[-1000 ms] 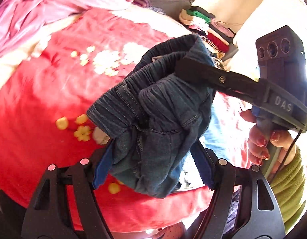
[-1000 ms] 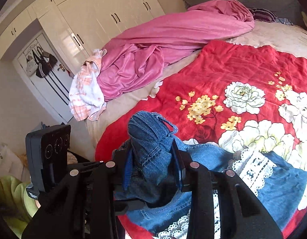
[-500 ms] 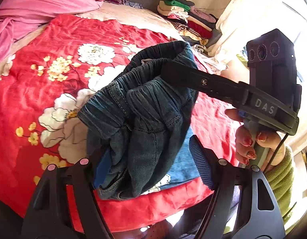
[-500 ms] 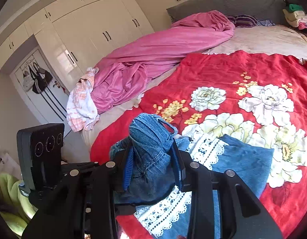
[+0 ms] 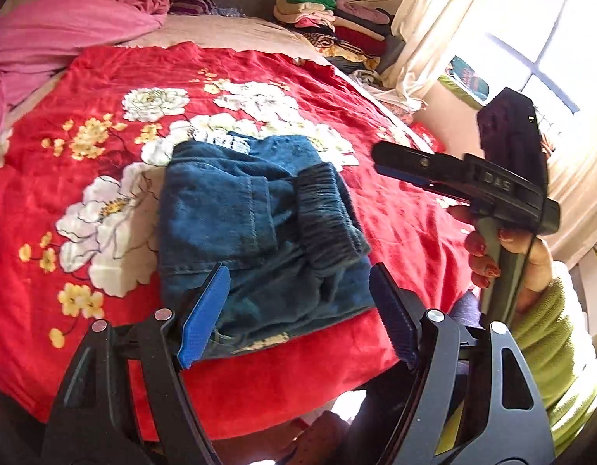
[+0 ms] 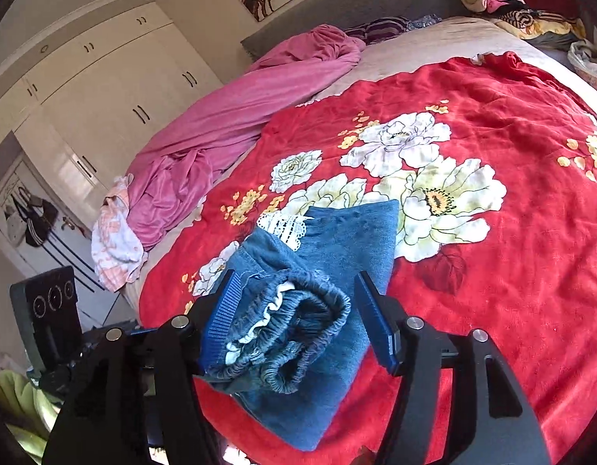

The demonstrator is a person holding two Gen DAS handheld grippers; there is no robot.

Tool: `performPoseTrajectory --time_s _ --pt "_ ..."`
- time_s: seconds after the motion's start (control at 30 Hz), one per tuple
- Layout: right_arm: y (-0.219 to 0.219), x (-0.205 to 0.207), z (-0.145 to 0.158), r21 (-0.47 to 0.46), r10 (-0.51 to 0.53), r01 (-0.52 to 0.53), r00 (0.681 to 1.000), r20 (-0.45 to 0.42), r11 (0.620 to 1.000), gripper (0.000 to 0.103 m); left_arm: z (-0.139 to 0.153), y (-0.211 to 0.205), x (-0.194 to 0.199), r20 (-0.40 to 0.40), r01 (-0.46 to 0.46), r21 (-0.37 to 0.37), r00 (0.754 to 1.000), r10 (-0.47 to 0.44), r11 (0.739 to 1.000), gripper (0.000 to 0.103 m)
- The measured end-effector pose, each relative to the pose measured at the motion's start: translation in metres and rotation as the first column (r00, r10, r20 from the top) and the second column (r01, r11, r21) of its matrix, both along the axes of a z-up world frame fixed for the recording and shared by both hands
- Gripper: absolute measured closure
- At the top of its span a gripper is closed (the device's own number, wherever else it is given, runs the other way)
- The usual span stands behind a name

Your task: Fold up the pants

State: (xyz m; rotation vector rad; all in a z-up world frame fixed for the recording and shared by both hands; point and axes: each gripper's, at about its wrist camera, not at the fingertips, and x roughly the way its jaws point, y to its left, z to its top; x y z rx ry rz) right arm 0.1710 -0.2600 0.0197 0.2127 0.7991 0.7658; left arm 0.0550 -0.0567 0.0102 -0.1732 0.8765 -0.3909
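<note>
We are looking at folded denim pants (image 5: pixel 256 228) lying on the red floral bedspread (image 5: pixel 104 89). Our right hand-held gripper (image 6: pixel 294 317), jaws just opening, is straddling the bunched waistband, seemingly released. Our left hand-held gripper (image 5: pixel 298 310) is hovering open at the near edge.

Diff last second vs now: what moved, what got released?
The jeans went from bunched up in both grippers, off the bed, to lying folded on the red blanket. The right gripper has just been opening; the waistband sits between its pads, loose. The left gripper stands open, no longer holding them. Pink sheet and clothes stack unchanged.
</note>
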Motion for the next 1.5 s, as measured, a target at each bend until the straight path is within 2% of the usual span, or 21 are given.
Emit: performPoseTrajectory --time_s 0.07,0.13,0.17,0.27,0.33,0.4,0.47,0.53,0.63,0.77,0.87,0.93,0.97,1.0,1.03,1.07,1.17,1.27,1.4,1.5 --pt "0.013 -0.001 0.003 -0.016 0.023 -0.023 1.000 0.009 1.000 0.029 -0.006 0.002 0.009 -0.013 -0.005 0.006 1.000 0.005 1.000 0.036" --pt "0.025 0.004 0.001 -0.048 0.033 -0.033 0.999 0.004 0.998 0.025 -0.016 0.001 0.012 -0.054 -0.006 0.016 0.999 0.007 1.000 0.038" --pt "0.030 0.008 -0.003 -0.080 0.023 -0.023 1.000 0.001 0.997 0.025 -0.021 -0.002 0.011 -0.066 0.010 0.016 0.998 -0.009 1.000 0.041" --pt "0.034 0.019 -0.024 -0.199 -0.039 0.031 0.999 -0.036 0.980 0.025 -0.037 -0.013 0.006 -0.089 0.048 0.063 0.995 -0.042 0.997 0.042" --pt "0.029 0.020 -0.041 -0.229 -0.060 0.041 0.995 -0.077 0.973 0.025 -0.051 -0.016 0.004 -0.121 0.061 0.066 0.991 -0.053 0.996 0.042" --pt "0.025 0.017 -0.049 -0.263 -0.071 0.046 0.994 -0.086 0.964 0.025 -0.055 -0.020 -0.001 -0.099 0.076 0.102 0.993 -0.066 0.992 0.042" --pt "0.021 0.013 -0.040 -0.242 -0.060 0.043 0.996 -0.065 0.969 0.025 -0.051 -0.019 -0.002 -0.089 0.077 0.113 0.994 -0.067 0.991 0.042" --pt "0.022 0.012 -0.022 -0.225 -0.053 0.050 0.999 -0.007 0.973 0.025 -0.038 -0.016 -0.006 -0.058 0.061 0.108 0.997 -0.055 0.992 0.042" --pt "0.038 0.026 -0.004 -0.215 -0.002 0.005 1.000 0.017 0.977 0.025 -0.022 -0.015 -0.009 -0.022 0.070 0.086 0.997 -0.068 0.994 0.042" --pt "0.079 0.054 -0.006 -0.263 0.094 -0.098 0.995 -0.026 0.960 0.026 -0.028 -0.021 -0.004 -0.050 0.076 0.080 0.996 -0.073 0.994 0.042" --pt "0.111 0.067 -0.022 -0.333 0.168 -0.192 0.981 -0.098 0.923 0.030 -0.039 -0.023 -0.002 -0.084 0.085 0.072 0.993 -0.079 0.994 0.042" --pt "0.123 0.073 -0.040 -0.404 0.175 -0.218 0.974 -0.141 0.888 0.030 -0.041 -0.023 -0.001 -0.091 0.084 0.069 0.993 -0.078 0.994 0.042" --pt "0.127 0.073 -0.047 -0.426 0.172 -0.223 0.973 -0.155 0.877 0.036 -0.041 -0.022 0.002 -0.090 0.085 0.071 0.993 -0.079 0.994 0.042" --pt "0.128 0.074 -0.051 -0.414 0.173 -0.228 0.971 -0.166 0.881 0.044 -0.041 -0.023 0.002 -0.089 0.085 0.073 0.993 -0.078 0.994 0.042" --pt "0.129 0.072 -0.052 -0.369 0.189 -0.245 0.965 -0.182 0.896 0.072 -0.041 -0.023 0.002 -0.087 0.084 0.073 0.993 -0.078 0.994 0.042" --pt "0.130 0.069 -0.049 -0.357 0.189 -0.238 0.968 -0.166 0.904 0.089 -0.041 -0.023 0.002 -0.087 0.084 0.072 0.993 -0.077 0.994 0.042" --pt "0.134 0.061 -0.032 -0.327 0.179 -0.195 0.981 -0.079 0.925 0.100 -0.042 -0.021 0.003 -0.088 0.083 0.062 0.993 -0.077 0.995 0.042" --pt "0.144 0.060 -0.022 -0.357 0.199 -0.189 0.980 -0.011 0.915 0.100 -0.040 -0.019 0.002 -0.080 0.076 0.058 0.994 -0.071 0.995 0.042" --pt "0.154 0.065 -0.036 -0.464 0.176 -0.158 0.984 -0.005 0.872 0.100 -0.042 -0.020 0.001 -0.082 0.072 0.059 0.994 -0.067 0.996 0.042" --pt "0.148 0.067 -0.045 -0.480 0.136 -0.118 0.991 0.003 0.869 0.099 -0.042 -0.021 0.000 -0.084 0.073 0.066 0.994 -0.067 0.995 0.042"
